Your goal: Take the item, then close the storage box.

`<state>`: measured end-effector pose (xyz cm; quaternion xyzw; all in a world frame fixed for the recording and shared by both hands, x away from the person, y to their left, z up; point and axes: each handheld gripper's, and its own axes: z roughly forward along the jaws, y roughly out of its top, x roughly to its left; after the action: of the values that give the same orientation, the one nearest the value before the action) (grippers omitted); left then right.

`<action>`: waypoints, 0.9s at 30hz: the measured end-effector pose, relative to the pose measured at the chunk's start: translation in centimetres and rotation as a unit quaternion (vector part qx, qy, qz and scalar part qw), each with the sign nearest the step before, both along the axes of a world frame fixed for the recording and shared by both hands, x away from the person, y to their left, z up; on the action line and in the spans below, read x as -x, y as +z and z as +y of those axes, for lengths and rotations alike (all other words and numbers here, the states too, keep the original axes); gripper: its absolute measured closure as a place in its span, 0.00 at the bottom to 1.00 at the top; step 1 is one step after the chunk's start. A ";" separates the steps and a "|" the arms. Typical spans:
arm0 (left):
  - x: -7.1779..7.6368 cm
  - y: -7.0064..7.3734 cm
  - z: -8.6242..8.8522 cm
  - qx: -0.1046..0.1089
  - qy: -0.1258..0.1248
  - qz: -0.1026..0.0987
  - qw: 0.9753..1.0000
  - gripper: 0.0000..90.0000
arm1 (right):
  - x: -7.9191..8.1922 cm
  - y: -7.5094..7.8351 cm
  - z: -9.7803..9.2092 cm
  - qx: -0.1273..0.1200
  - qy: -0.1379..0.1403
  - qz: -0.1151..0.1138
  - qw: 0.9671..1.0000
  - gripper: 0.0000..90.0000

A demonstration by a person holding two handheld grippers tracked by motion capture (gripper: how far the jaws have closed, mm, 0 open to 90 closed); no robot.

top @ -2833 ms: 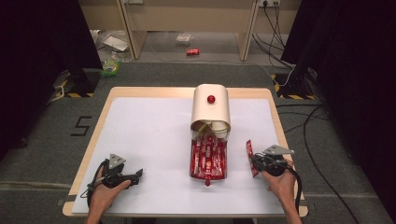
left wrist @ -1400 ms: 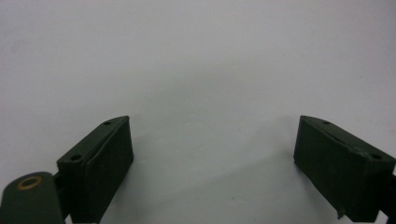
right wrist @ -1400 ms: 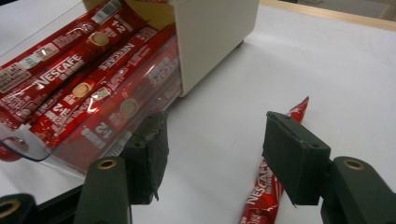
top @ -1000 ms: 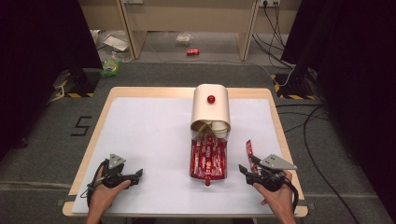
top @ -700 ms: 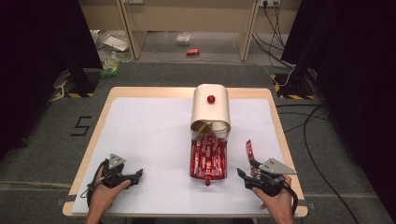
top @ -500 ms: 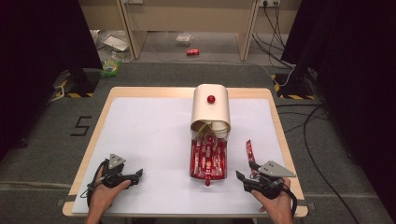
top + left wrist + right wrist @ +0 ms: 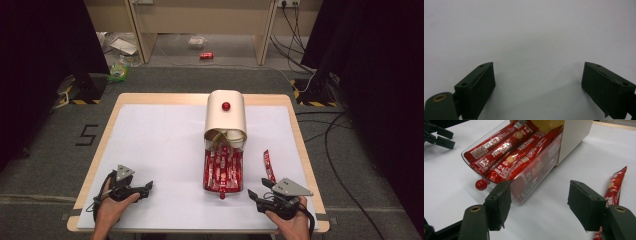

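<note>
Resting on the table [image 7: 150, 130], both grippers spread their fingers wide, empty; 1 loose sachet [image 7: 269, 165] lies outside the pulled-out drawer [image 7: 223, 172].

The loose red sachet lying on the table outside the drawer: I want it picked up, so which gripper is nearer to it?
Right. The right gripper sits open just below the loose sachet, almost beside it. The left gripper rests at the table's opposite front corner, beyond the clear drawer.

On grey floor [image 7: 165, 77] beyond the bench [image 7: 150, 150]: a red can [image 7: 206, 55], a green bag [image 7: 119, 72] far left, loose paper [image 7: 122, 46] behind it. Left of the bench, a black "5" mark [image 7: 88, 135]; right, trailing black cables [image 7: 336, 150].
</note>
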<state>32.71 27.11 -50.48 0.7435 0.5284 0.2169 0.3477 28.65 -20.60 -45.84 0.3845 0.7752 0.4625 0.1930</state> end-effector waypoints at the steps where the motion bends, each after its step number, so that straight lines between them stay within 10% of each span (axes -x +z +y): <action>1: 0.0 0.0 0.0 0.000 0.000 0.000 1.000 0.12 | 0.1 0.0 0.0 0.000 0.000 0.001 1.000 0.39; 27: 0.0 0.0 0.0 0.000 0.000 0.000 1.000 0.12 | 0.8 -1.5 1.9 0.017 0.022 0.024 0.999 0.29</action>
<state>32.72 27.12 -50.47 0.7435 0.5285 0.2164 0.3479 27.81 -18.72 -47.35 0.3751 0.7959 0.4437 0.1704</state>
